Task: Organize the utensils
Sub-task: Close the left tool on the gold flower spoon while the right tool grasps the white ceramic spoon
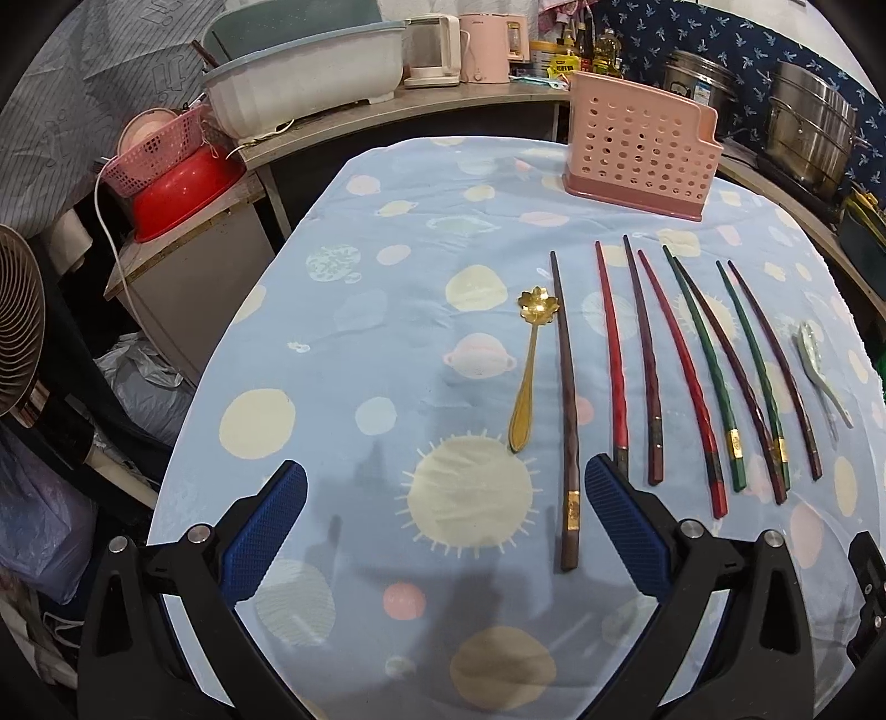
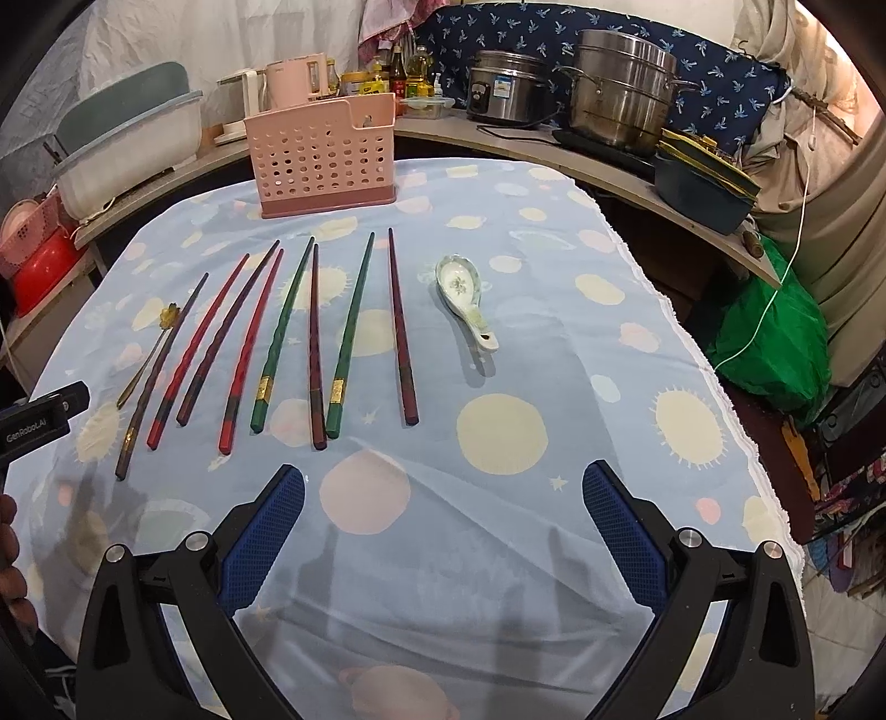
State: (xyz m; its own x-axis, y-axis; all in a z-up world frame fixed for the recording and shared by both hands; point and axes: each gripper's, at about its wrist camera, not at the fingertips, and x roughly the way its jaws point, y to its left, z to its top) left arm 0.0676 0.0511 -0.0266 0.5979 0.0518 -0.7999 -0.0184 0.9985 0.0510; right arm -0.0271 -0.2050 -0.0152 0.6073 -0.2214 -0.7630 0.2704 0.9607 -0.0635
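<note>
Several chopsticks (image 1: pixel 686 371) (image 2: pixel 310 332) in red, green and dark brown lie side by side on the blue patterned tablecloth (image 1: pixel 387 288) (image 2: pixel 554 310). A gold flower-headed spoon (image 1: pixel 529 365) (image 2: pixel 147 354) lies at their left, a white ceramic spoon (image 1: pixel 819 365) (image 2: pixel 462 299) at their right. A pink perforated utensil holder (image 1: pixel 642 144) (image 2: pixel 324 160) stands empty at the far side. My left gripper (image 1: pixel 446 487) hovers open near the front edge, a brown chopstick (image 1: pixel 567 421) between its fingers' line. My right gripper (image 2: pixel 443 487) is open over bare cloth, below the chopsticks.
A curved shelf behind the table carries steel pots (image 2: pixel 620 94), a rice cooker (image 2: pixel 506 86), kettles (image 1: pixel 437 50), bottles and a white tub (image 1: pixel 304 72). Red and pink basins (image 1: pixel 177 171) and a fan (image 1: pixel 16 315) stand left. A green bag (image 2: pixel 775 332) lies right.
</note>
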